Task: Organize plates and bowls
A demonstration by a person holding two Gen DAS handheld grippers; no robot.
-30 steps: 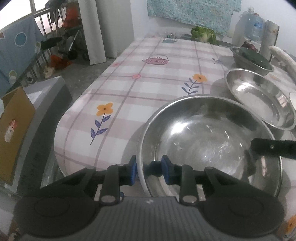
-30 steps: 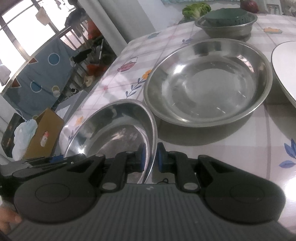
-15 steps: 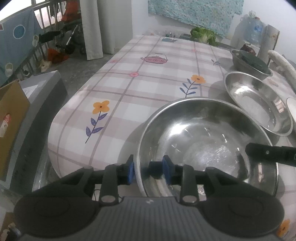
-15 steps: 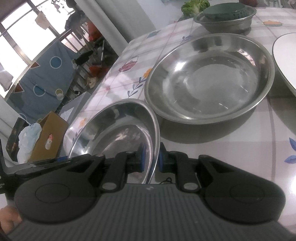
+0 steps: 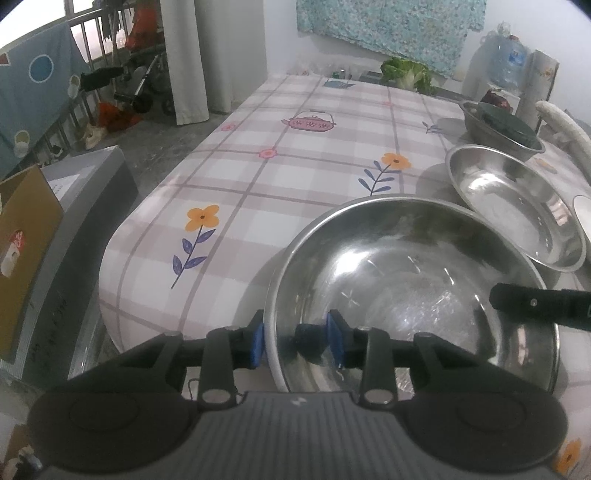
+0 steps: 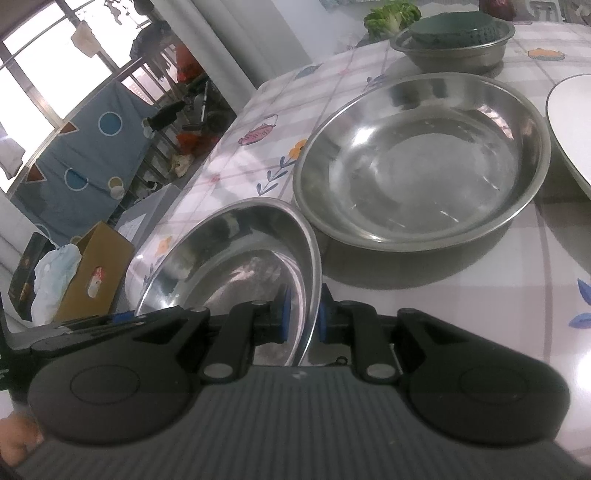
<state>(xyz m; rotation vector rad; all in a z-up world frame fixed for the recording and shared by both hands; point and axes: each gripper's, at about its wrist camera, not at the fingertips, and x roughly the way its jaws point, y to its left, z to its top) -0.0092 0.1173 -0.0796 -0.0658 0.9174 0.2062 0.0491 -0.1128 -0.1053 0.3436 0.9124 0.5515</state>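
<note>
A deep steel bowl [image 5: 413, 288] sits at the near edge of the table; it also shows in the right wrist view [image 6: 236, 266]. My left gripper [image 5: 297, 341] straddles its near rim with the jaws a little apart, one finger outside and one inside. My right gripper [image 6: 301, 319] is shut on the bowl's rim on the opposite side; its finger [image 5: 535, 306] shows at the right of the left wrist view. A wide shallow steel bowl [image 6: 421, 162] stands just beyond, also in the left wrist view [image 5: 513, 203].
A smaller steel bowl with a dark green lid [image 6: 454, 33] stands farther back. A white plate [image 6: 572, 125] lies at the right. Lettuce [image 5: 406, 74] lies at the table's far end. A cardboard box [image 6: 92, 273] and a grey cabinet [image 5: 74, 229] stand left of the table edge.
Both grippers have kept their place on the deep bowl's rim. The left jaws have spread slightly wider around the rim. The views have shifted a little.
</note>
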